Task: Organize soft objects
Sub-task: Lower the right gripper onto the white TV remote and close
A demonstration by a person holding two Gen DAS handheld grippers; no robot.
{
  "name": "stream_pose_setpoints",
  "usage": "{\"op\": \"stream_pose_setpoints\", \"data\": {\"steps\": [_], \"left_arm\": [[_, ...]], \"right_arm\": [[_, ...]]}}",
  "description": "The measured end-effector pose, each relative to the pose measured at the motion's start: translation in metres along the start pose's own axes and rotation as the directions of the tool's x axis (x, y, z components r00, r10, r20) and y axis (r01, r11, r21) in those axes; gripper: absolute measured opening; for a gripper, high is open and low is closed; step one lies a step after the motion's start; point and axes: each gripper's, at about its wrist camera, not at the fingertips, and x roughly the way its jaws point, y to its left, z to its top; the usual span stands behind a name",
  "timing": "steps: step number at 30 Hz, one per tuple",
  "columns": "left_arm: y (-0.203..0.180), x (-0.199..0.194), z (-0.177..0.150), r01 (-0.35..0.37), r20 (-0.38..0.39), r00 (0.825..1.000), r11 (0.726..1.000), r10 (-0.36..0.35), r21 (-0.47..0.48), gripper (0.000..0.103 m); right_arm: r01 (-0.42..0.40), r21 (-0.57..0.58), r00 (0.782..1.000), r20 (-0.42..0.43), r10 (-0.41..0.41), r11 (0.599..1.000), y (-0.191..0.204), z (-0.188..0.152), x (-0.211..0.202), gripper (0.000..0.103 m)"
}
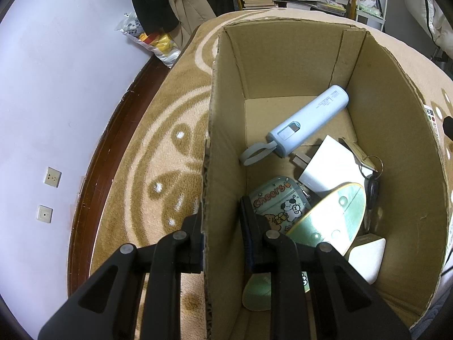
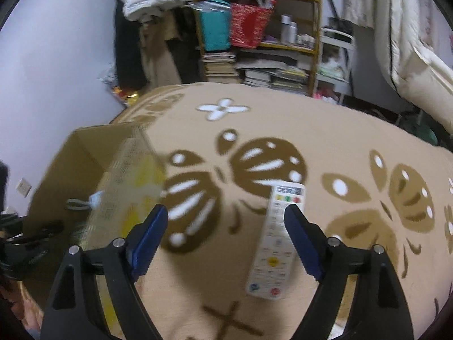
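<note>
Right hand-held gripper (image 2: 225, 239) hangs with its blue-padded jaws wide apart and nothing between the pads, tilted down over the white rectangular remote control with coloured buttons (image 2: 276, 242), which lies flat on the tan blanket with brown butterfly pattern (image 2: 283, 141) covering the bed. The remote sits under the right-hand finger rather than centred in the gap, its long axis running nearly along the line the gripper points. To take it cleanly, I judge the gripper should shift a little to the right so the remote's narrow width falls between the pads, then come down until the tips sink slightly into the soft pile and close across the width near the middle, so it does not tip when lifted.

Just to the left stands the open brown cardboard box (image 2: 82, 153), blurred in this view. The left hand-held gripper (image 1: 220, 238) is clamped on the box's near wall (image 1: 223, 147), one pad outside and one inside, which steadies it for a drop. Inside lie a pale blue cylindrical case with a loop strap (image 1: 308, 121), a white charger block (image 1: 328, 164), a cartoon-printed "Cheers" pouch (image 1: 279, 204), a green oval item (image 1: 331, 218) and keys (image 1: 372, 187). The drop looks best made into the bare far part of the box floor.
</note>
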Motion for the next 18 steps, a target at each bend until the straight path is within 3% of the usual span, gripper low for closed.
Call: {"op": "stream_pose_setpoints", "data": {"steps": [11,18], "left_arm": [[0.000,0.000,0.000,0.001,-0.001,1.000,1.000,-0.001,-0.001,0.021],[0.000,0.000,0.000,0.000,0.000,1.000,1.000,0.000,0.000,0.021]], "right_arm": [[0.065,0.067,0.996,-0.067,-0.060,0.996,-0.031,-0.015,0.038,0.088],[0.113,0.111,0.989,-0.103,-0.102,0.987,-0.047,-0.026,0.058,0.076]]}}
